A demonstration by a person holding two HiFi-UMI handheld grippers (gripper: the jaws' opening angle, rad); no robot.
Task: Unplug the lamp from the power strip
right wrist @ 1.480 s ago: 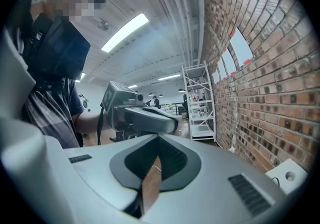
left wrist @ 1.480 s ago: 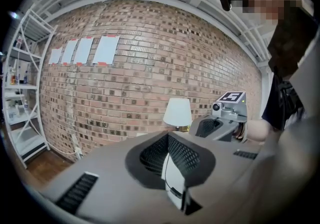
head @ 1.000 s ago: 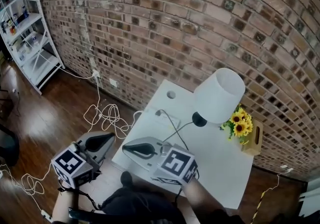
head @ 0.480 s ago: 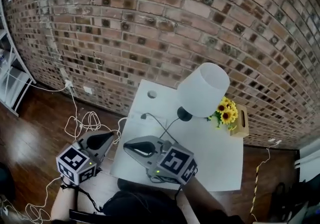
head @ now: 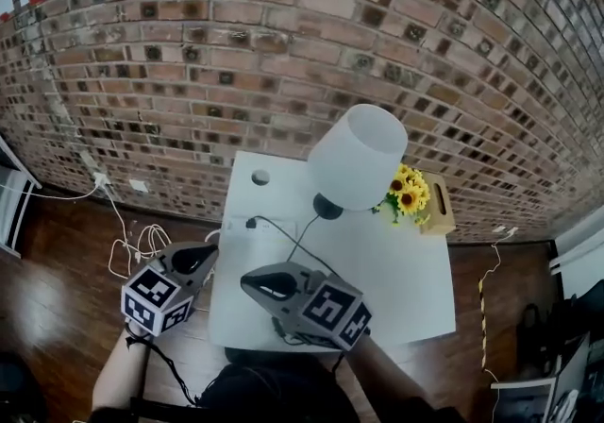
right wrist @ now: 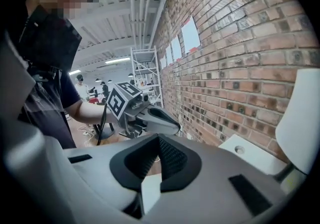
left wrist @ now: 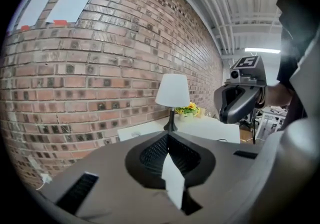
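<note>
- The left claw (head: 202,255) is fully closed, its jaws pressed together with nothing between them. In its own view (left wrist: 167,136) only air lies past the tips.
- It is held off the left edge of the white bench (head: 406,298), above the wooden floor (head: 57,298), and touches nothing.
- The right claw (head: 257,281) is also closed and empty, and its own view (right wrist: 158,138) shows the jaws meeting at a point.
- It hangs over the near left part of the bench, with its tips pointing toward the left claw.
- The lamp (head: 357,157), with a white shade and a dark base, stands upright at the back of the bench near the brick wall (head: 283,43).
- Its black cord (head: 300,240) runs from the base to a black plug (head: 251,222) at the bench's left side.
- The power strip under the plug is white on white and hard to make out.
- Both claws are well short of the plug.
- Sunflowers (head: 406,196) stand just right of the lamp.
- Loose white cables (head: 137,246) lie on the floor.
</note>
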